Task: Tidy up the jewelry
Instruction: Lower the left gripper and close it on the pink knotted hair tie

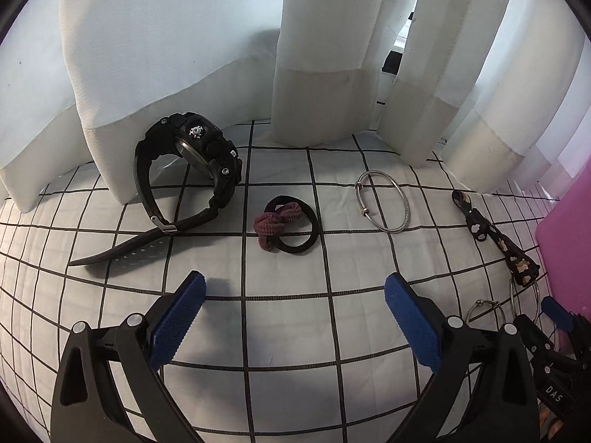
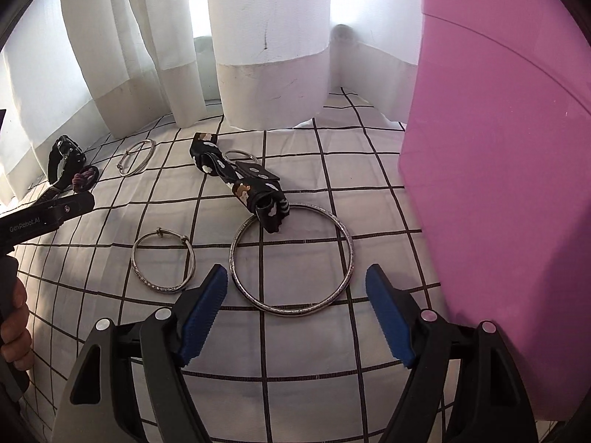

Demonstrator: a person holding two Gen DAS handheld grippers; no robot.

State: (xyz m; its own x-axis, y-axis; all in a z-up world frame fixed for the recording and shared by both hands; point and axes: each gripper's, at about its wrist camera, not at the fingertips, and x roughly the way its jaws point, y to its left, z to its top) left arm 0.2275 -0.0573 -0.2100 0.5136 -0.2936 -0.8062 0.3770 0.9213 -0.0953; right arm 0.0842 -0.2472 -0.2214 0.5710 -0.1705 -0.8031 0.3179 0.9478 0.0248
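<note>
White curtains hang down to a white cloth crossed with thin black grid lines, and their hems rest on its far edge. My left gripper tilts downward over this cloth, its blue-padded jaws spread wide with only bare fabric between them. My right gripper tilts down as well, jaws apart and clasping nothing; the near arc of a large silver bangle lies flat on the cloth just ahead of its fingertips. A patterned black strap lies across that bangle's far rim. Just to the left sits a smaller silver bangle, and a third thin bangle lies farther back. A black watch stands on its side against a curtain fold, its strap trailing forward, and beside it lie two hair ties, one black, one dark red, overlapping. A pink box rises close on my right. In the right wrist view my fingers wrap the left gripper's handle.
</note>
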